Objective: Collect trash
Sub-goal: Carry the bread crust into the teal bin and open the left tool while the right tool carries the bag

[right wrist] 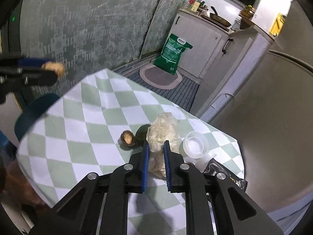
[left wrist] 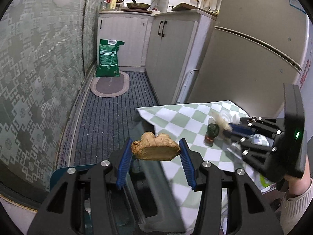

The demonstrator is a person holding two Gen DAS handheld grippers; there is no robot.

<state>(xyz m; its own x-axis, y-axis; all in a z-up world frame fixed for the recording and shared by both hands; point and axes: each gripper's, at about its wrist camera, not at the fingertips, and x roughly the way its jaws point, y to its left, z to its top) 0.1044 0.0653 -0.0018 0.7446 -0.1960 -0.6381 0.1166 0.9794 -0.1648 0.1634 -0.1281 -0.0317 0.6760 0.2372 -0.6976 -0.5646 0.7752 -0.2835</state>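
Trash in left gripper: ginger piece (left wrist: 155, 146), a knobby brown lump, is clenched between the blue pads of the left gripper (left wrist: 155, 152). Its long axis runs across the jaws, from 9 to 3 o'clock, and it is in the air beyond the desk edge, above the striped floor mat (left wrist: 109, 121).

Trash in right gripper: crumpled plastic wrap (right wrist: 162, 137) sits between the pads of the right gripper (right wrist: 156, 156), which is closed on its lower part. The wrap reaches forward toward 12 o'clock; whether it is lifted off the desk (right wrist: 78, 129) I cannot tell.

Trash left on the desk: a brown shell-like scrap (right wrist: 127, 137) lies at 10 o'clock from the right gripper, near, and a dark green scrap (right wrist: 141, 133) is just beside it, touching the wrap. A clear plastic cup (right wrist: 196, 144) stands at 2 o'clock, with a small ribbed cap (right wrist: 205, 158) and black film (right wrist: 221, 169) beside it.

Nearer arm: the right one, by my judgement; these scraps are just in front of it, while the left is well apart at 9 o'clock.

Left view only: the blue rim of a bin-like container (left wrist: 64, 171) below the left gripper, possibly the drop place.

Right view only: the cup, cap and film.
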